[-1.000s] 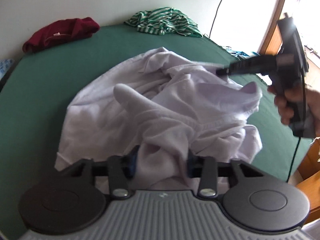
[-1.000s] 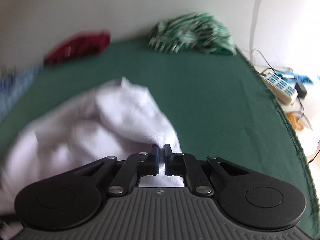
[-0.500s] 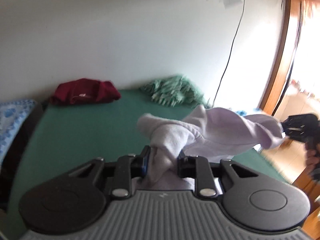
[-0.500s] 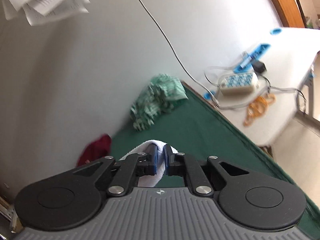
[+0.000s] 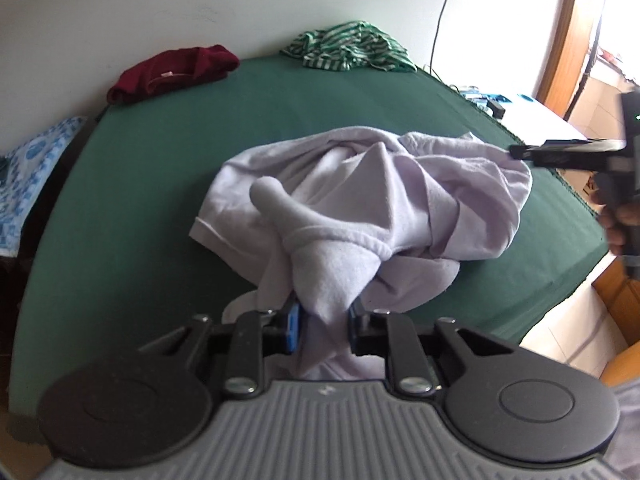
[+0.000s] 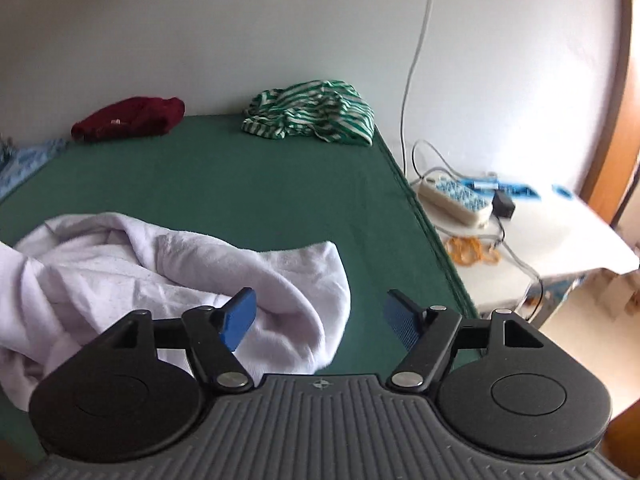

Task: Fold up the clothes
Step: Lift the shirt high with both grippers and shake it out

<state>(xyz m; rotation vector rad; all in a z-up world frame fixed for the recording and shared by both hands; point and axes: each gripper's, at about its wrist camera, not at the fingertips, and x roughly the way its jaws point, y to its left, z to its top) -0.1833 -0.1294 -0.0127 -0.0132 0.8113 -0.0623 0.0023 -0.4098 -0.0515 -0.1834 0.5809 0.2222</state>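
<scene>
A pale lilac garment (image 5: pixel 360 208) lies crumpled on the green table (image 5: pixel 160 184). My left gripper (image 5: pixel 323 322) is shut on a bunched part of it at the near edge. In the right wrist view the same lilac garment (image 6: pixel 168 272) lies loose on the cloth, and my right gripper (image 6: pixel 318 316) hangs over its right end with the blue pads wide apart and nothing between them. The left wrist view shows the right gripper (image 5: pixel 516 151) at the garment's far right edge, held by a hand (image 5: pixel 618 224).
A dark red garment (image 5: pixel 172 72) and a green-and-white striped one (image 5: pixel 348 50) lie at the back by the wall. A white side table (image 6: pixel 520 236) to the right carries a power strip (image 6: pixel 454 198) and cables. The green table's right edge (image 6: pixel 436 248) is close.
Both grippers came down from a raised position, laying the garment back on the table. My right gripper has opened and let go of the cloth; the left still grips it.
</scene>
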